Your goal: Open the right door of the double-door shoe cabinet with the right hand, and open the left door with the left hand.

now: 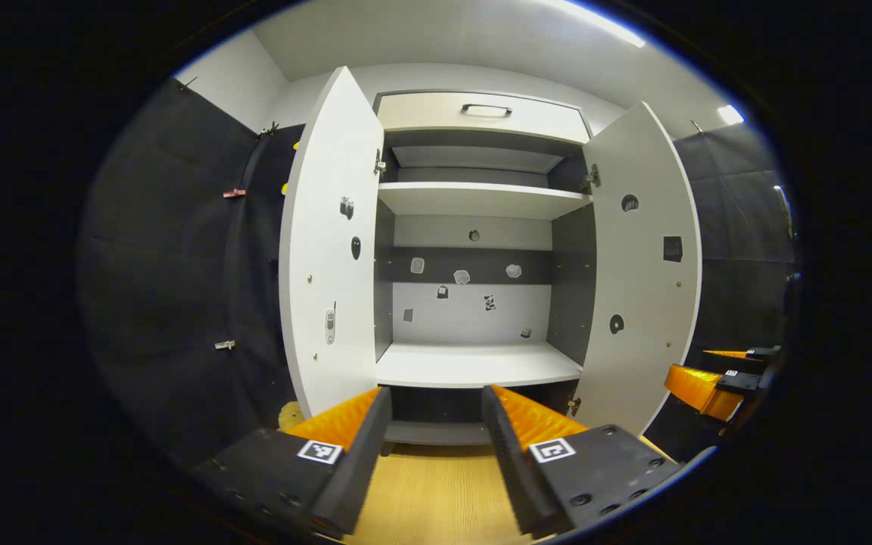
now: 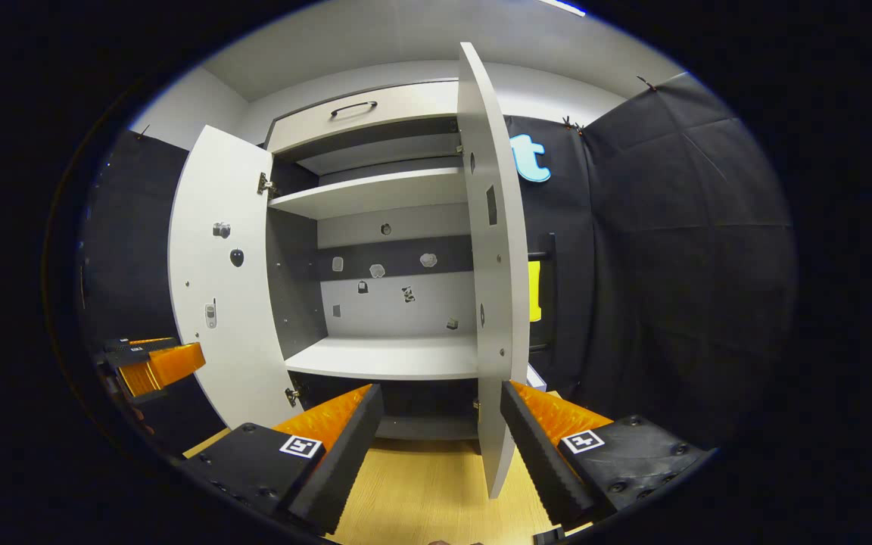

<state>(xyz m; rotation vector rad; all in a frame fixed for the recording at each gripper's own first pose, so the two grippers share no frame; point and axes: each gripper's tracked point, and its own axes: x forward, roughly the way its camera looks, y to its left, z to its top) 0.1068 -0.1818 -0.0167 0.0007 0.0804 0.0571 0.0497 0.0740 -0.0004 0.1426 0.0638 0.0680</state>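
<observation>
Both doors of your shoe cabinet (image 1: 474, 227) stand open, left door (image 1: 330, 250) and right door (image 2: 493, 250). Your left claw (image 1: 436, 412) and right claw (image 2: 442, 412) gape empty before it; no readable writing.

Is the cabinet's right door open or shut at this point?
Open. The right door stands swung out from the cabinet, baring the shelves; the left door is swung out too.

You see matt, smooth laminate on the left door (image 1: 330, 250) & right door (image 1: 644, 265); shelves (image 1: 478, 363) same finish. Hinges (image 1: 380, 163) look like shiny metal. Floor (image 1: 436, 492) is light wood-grain, satin. Booth wall (image 2: 678, 250) is matt black cloth, creased.
</observation>
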